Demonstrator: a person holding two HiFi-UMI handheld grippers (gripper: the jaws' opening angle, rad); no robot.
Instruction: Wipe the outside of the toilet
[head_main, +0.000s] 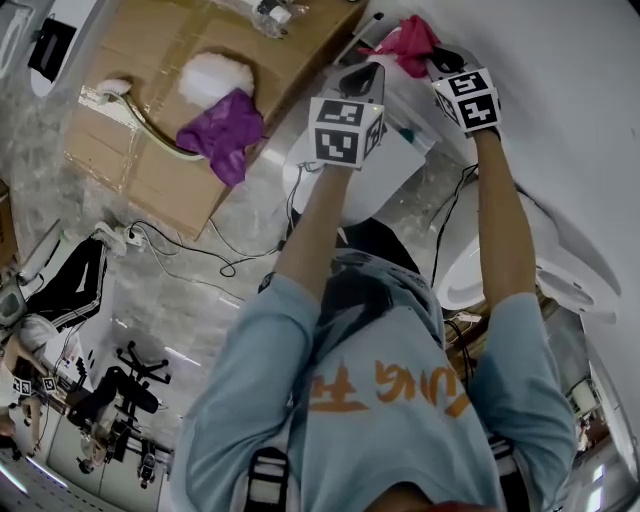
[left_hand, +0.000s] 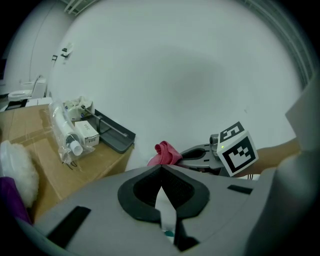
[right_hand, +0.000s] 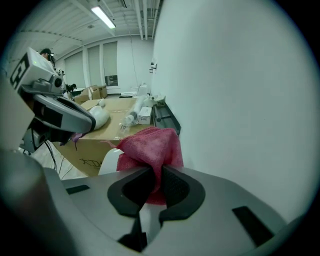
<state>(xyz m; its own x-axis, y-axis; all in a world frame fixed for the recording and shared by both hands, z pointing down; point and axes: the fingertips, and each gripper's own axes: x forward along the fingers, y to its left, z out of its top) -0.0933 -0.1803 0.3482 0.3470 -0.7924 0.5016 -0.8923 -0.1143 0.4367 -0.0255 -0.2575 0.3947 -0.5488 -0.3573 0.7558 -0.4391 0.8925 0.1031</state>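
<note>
The right gripper (right_hand: 155, 182) is clamped on a pink cloth (right_hand: 150, 145), held up near the white wall (right_hand: 240, 100). The left gripper (left_hand: 161, 185), jaws together and empty, hovers just beside it. The toilet (head_main: 565, 255) stands below both, against the wall.

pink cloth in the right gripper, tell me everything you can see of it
The pink cloth is a soft, fuzzy rag, bunched into folds. The right gripper has its jaws shut on one fold; the rest bulges out past the tips. It sits close beside the white wall; contact with it can't be told.
</note>
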